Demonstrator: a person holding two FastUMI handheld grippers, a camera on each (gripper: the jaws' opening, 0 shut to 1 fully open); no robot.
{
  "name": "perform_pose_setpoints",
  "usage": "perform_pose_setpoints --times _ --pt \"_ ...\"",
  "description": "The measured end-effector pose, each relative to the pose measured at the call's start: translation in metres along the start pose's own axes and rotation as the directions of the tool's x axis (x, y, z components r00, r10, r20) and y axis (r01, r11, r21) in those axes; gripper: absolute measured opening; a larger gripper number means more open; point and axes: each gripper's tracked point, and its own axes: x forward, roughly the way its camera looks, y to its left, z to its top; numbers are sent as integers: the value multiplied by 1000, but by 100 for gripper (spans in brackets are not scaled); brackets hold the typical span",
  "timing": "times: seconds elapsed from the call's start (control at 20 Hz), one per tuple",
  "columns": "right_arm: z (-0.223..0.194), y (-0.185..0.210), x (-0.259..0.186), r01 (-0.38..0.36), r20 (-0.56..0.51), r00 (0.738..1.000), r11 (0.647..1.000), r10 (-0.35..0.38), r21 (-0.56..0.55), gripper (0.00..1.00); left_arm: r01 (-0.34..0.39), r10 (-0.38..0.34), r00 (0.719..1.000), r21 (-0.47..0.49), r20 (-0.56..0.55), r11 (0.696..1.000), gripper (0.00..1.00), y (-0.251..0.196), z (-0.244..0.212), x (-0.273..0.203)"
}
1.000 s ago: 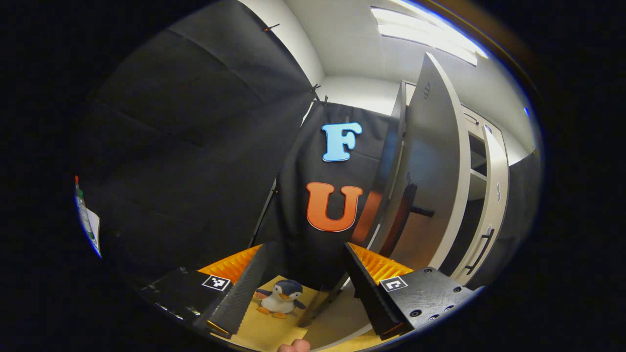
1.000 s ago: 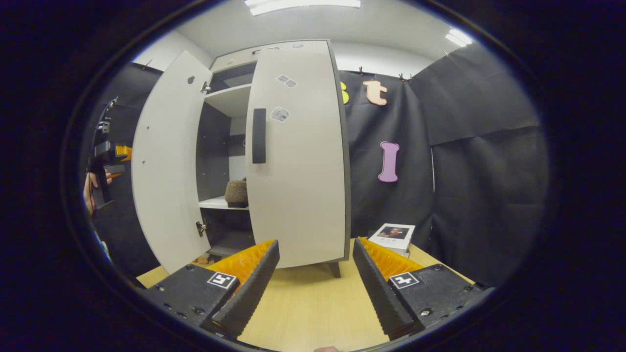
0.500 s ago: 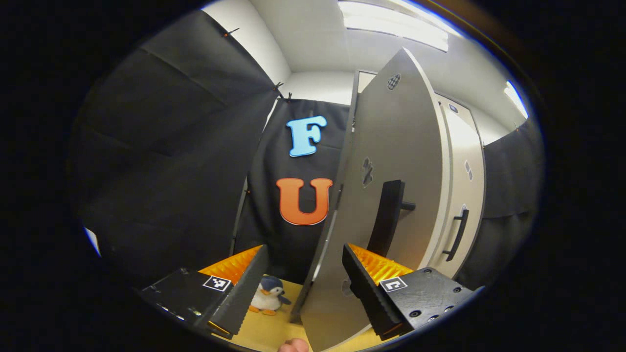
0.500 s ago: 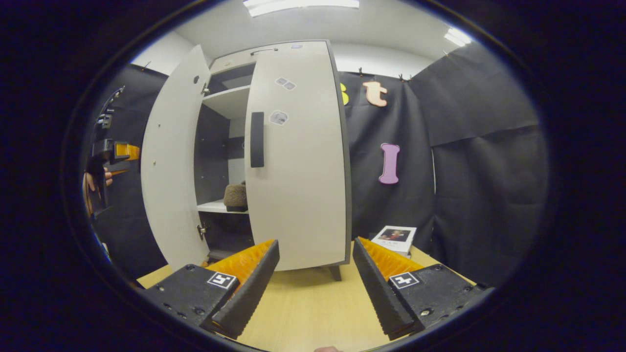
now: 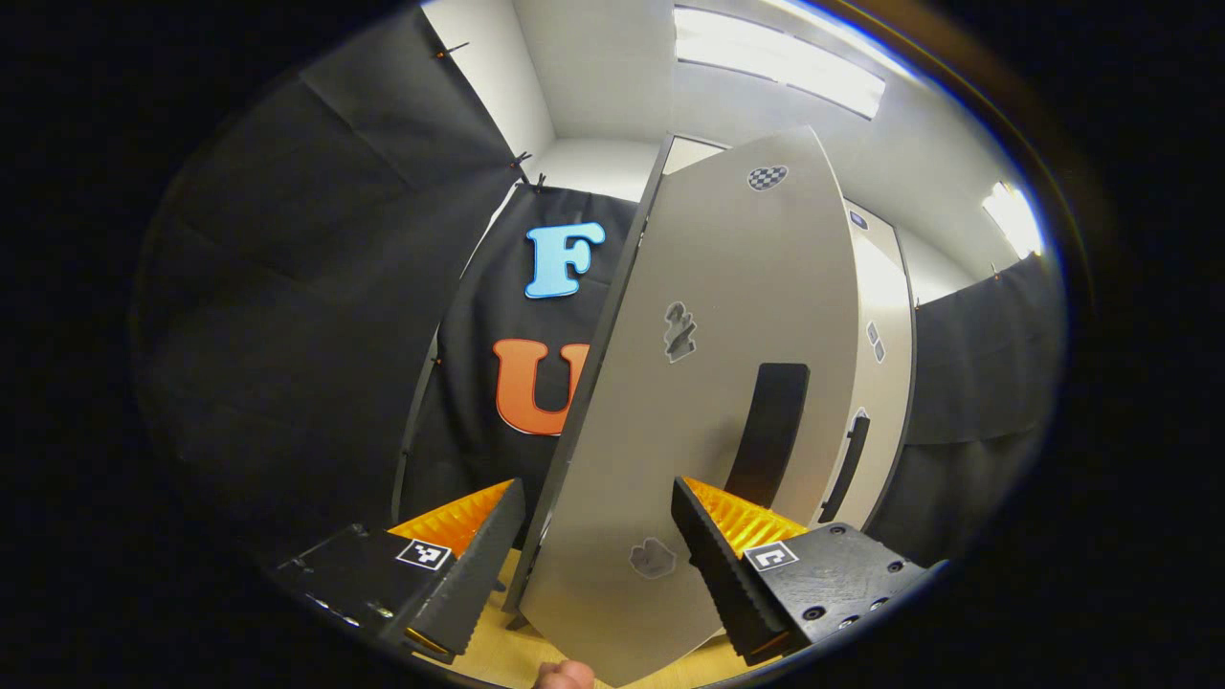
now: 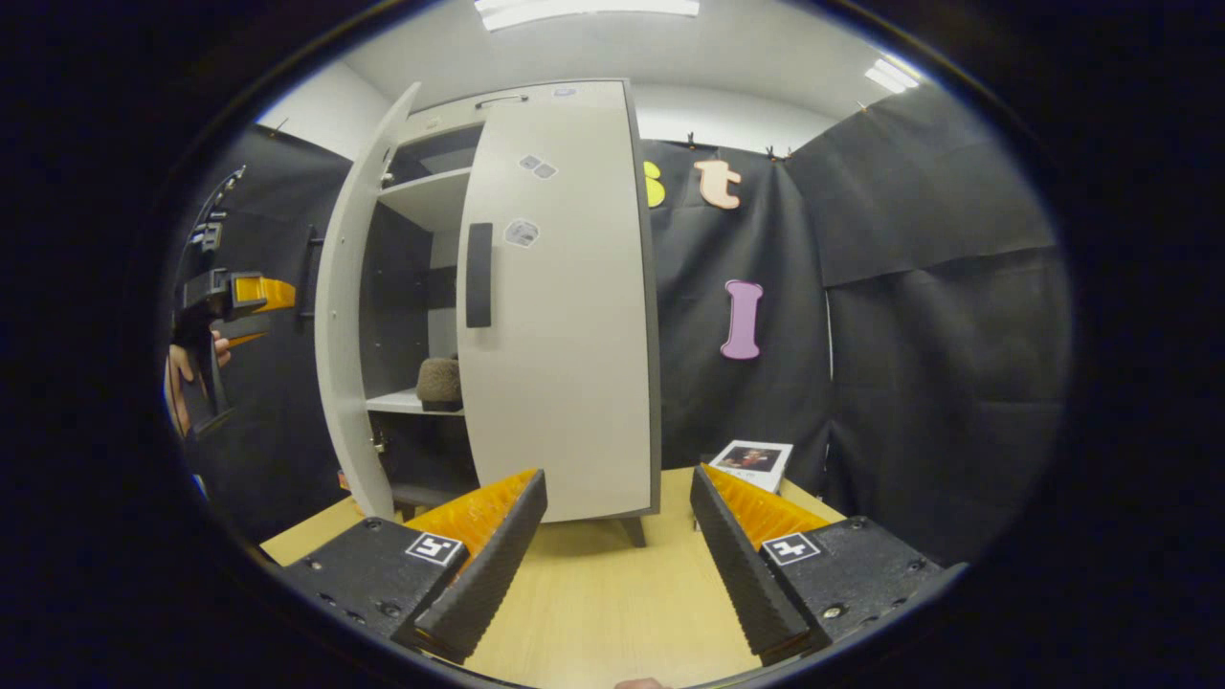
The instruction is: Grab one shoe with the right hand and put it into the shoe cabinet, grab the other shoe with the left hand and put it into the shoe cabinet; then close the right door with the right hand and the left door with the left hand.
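The grey shoe cabinet (image 6: 536,105) stands on the wooden table (image 6: 612,593). Its right door (image 6: 565,325) is shut, and its left door (image 6: 342,316) stands partly open. One brown shoe (image 6: 439,383) rests on the middle shelf behind the gap. In the left gripper view the left door's outer face (image 5: 699,402) looms close, with its black handle (image 5: 770,431) just above my right fingertip. My left gripper (image 5: 598,555) is open, and the door's edge runs between its fingers. A hand holds that left gripper (image 6: 254,304) at the far left. My right gripper (image 6: 617,555) hangs open over the table.
A book (image 6: 753,459) lies on the table to the right of the cabinet, by the black cloth wall. The right door's handle (image 5: 847,469) shows beyond the left door. Bare table lies in front of the cabinet.
The left door has swung a good way towards shut. My left gripper has turned to face the door's outer side, and the penguin toy is now hidden behind it. My right gripper has barely moved.
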Motion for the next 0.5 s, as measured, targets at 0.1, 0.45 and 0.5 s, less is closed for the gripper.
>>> perform_pose_setpoints --times 0.1,0.45,0.5 --pt "-2 -1 -1 1 -1 1000 1000 -1 -1 99 -7 7 1000 12 9 1000 95 0 3 -5" --pt "-1 10 -1 -36 -4 999 999 36 -4 99 7 -7 1000 60 -8 998 95 -16 -4 -38" --pt "-1 12 -2 -41 -5 999 999 41 -6 99 13 -12 1000 64 -18 998 95 -19 -8 -40"
